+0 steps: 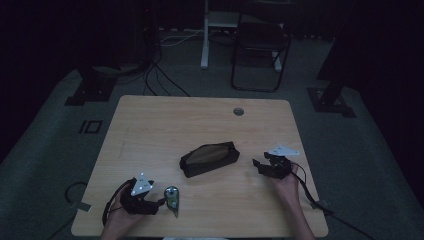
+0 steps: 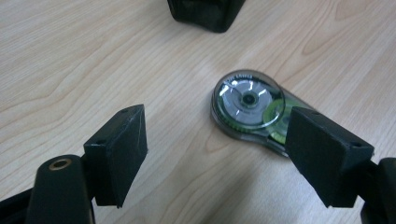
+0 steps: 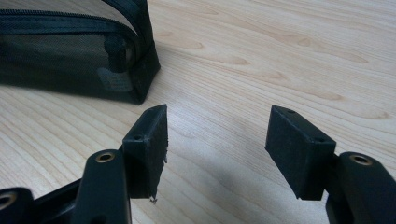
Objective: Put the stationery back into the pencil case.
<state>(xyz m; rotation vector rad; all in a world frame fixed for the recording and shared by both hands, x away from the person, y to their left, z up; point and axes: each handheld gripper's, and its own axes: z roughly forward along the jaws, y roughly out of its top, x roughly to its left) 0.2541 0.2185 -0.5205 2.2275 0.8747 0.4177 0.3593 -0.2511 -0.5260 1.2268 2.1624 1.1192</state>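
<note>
At the near left corner of the desk (image 1: 150, 120), the left tongs (image 1: 161, 201) stand wide open with nothing pressed between the pads; the correction tape dispenser (image 2: 252, 112) lies flat on the wood just ahead of them, its tail end hidden behind one pad in the left gripper view, so I cannot tell whether that pad brushes it. Further right, in the middle of the desk, sits the black mesh pouch (image 1: 210, 158), its zip apparently open along the top. At the right edge the right tongs (image 1: 258, 164) are partly open and empty, pointing toward the pouch's end but apart from it.

The likely trouble: the dispenser is smooth, rounded plastic, and a fresh grip near its tapered end could squirt it sideways. The pouch is soft; if the right tongs do not steady it, dropping the dispenser in could push it shut or slide it.

The desk is pale wood grain with a cable hole at the far side. Around it the room is dim, with grey carpet, trailing cables and a folding chair beyond.
</note>
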